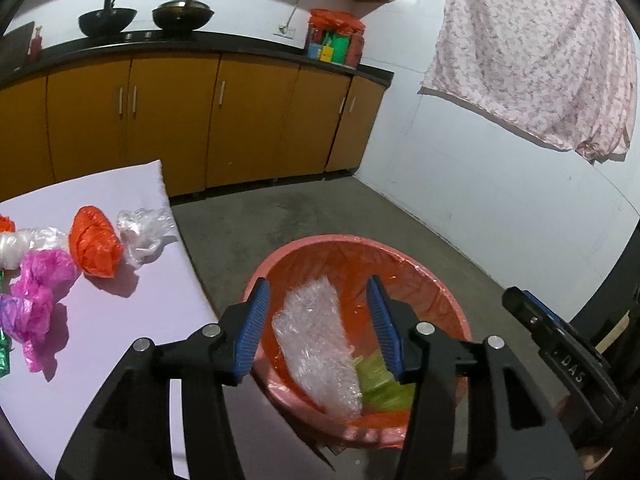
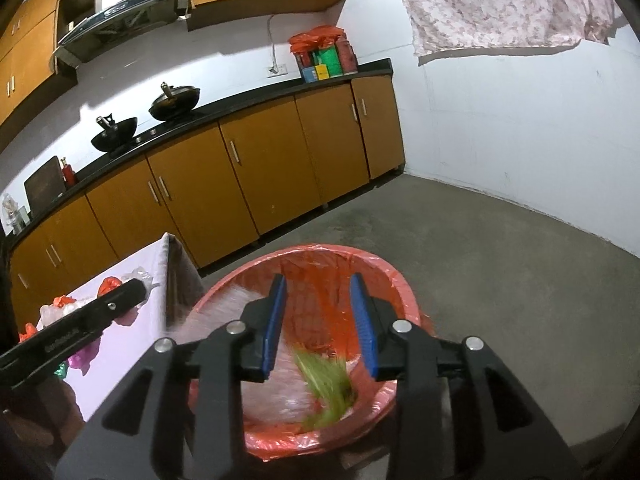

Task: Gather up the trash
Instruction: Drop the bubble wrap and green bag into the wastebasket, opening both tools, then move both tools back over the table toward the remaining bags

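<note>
**Both tongs spread over the lined bin, nothing gripped**

The left gripper is hanging directly above the red bin, its blue ribbed pads standing wide apart with nothing between them. The right gripper is hovering over the same bin, jaws likewise parted and empty; from the left wrist view only one of its black fingers is showing, cut off at the frame edge to the right.

Hard to read: the green piece below the right tongs is smearing into motion blur, so its shape is unclear. In the left view it is showing as crumpled green wrapping, partly hidden behind the right-hand pad. The bin's near rim is disappearing behind the black gripper frames.

Materials: the bin is round, lined with a thin crinkled orange bag. A lump of clear bubble wrap is lying inside, beneath the left tongs.

Left of the left tongs, a pale lilac table is carrying more trash: an orange bag wad, a clear plastic wad touching it, and pink bags. Ahead, brown cabinets are running under a black counter.
</note>
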A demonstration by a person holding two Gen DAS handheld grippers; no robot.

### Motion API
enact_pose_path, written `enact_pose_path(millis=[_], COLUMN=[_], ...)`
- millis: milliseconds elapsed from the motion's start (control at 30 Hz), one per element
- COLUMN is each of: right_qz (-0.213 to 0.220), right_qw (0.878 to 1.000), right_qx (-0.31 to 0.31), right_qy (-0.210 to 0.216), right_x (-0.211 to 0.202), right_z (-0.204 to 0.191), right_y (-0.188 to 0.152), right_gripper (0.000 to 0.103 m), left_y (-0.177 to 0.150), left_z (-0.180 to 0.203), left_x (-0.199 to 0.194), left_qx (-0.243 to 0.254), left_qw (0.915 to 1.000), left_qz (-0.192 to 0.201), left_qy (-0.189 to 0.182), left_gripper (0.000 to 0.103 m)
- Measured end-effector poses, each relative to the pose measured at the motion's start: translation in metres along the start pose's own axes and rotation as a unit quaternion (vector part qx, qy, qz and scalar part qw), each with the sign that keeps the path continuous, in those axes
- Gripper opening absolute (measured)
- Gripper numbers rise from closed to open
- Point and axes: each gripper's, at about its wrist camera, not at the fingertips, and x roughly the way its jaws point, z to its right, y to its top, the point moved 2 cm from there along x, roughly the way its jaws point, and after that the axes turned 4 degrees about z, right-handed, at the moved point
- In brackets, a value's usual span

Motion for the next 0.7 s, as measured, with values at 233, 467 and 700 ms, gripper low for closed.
enact_pose_path(millis=[233, 467, 700], right_qz=[0.002, 0.000, -0.001], right_qw=[1.000, 1.000, 0.999], right_qx=[0.000, -0.011, -0.018], right_qy=[0.000, 0.013, 0.029], right_x=[-0.003, -0.005, -0.007], right_z=[-0.005, -0.019, -0.036], right_y=[0.001, 0.000, 0.000], right_gripper=[0.036, 0.040, 0.048], left_y=[0.003, 0.000, -0.005], left_z=[-0.018, -0.036, -0.065], left_x=[-0.015, -0.030, -0.050], left_qx=[-0.015, -0.024, -0.043], left_qw=[0.9995, 0.9982, 0.9956], left_qz=[0.014, 0.022, 0.029], left_qy=[0.025, 0.050, 0.078], left_gripper=[0.056, 0.064, 0.071])
